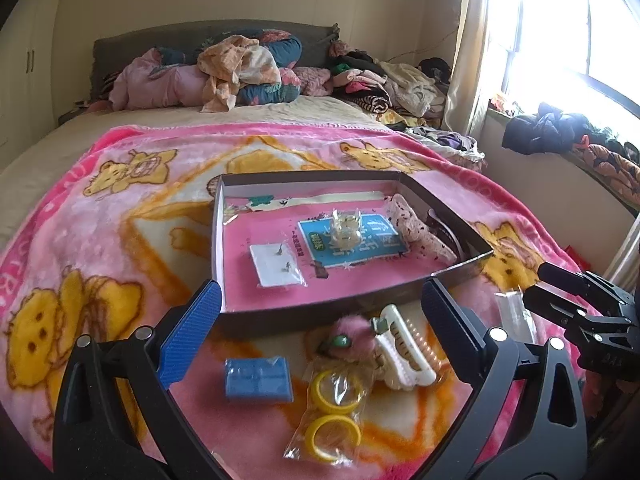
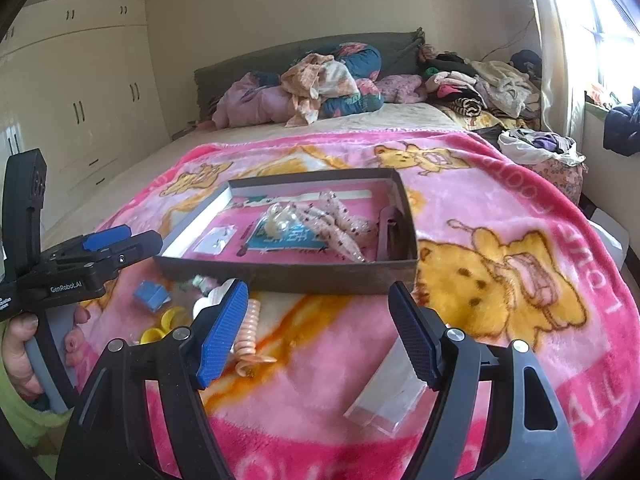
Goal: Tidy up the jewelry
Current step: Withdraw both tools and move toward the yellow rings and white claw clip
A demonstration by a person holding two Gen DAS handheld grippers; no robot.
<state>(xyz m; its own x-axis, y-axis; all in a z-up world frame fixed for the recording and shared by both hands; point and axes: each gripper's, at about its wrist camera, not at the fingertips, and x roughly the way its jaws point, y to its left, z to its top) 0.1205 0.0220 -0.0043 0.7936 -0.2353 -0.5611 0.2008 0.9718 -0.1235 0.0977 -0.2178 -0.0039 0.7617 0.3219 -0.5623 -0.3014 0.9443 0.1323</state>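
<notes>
A shallow dark box (image 1: pixel 304 315) (image 2: pixel 280 277) lies on the pink blanket. It holds an earring card (image 1: pixel 278 266), a clear hair claw (image 1: pixel 347 227), a speckled pink clip (image 1: pixel 416 226) and a dark band (image 1: pixel 445 233). My left gripper (image 1: pixel 320 322) (image 2: pixel 132 240) hovers open just in front of the box. Beneath it lie a small blue box (image 1: pixel 258 378), bagged yellow rings (image 1: pixel 334 410), a pink fuzzy piece (image 1: pixel 348 334) and a white claw clip (image 1: pixel 404 354). My right gripper (image 2: pixel 318 334) (image 1: pixel 540 285) is open and empty over a clear plastic bag (image 2: pixel 388 392), beside an orange coil tie (image 2: pixel 248 332).
A person's hand (image 2: pixel 22 344) holds the left gripper's handle. Pillows and heaped clothes (image 1: pixel 248 68) fill the head of the bed. More clothes (image 1: pixel 560 130) lie on the windowsill at the right. Wardrobes (image 2: pixel 80 112) line the left wall.
</notes>
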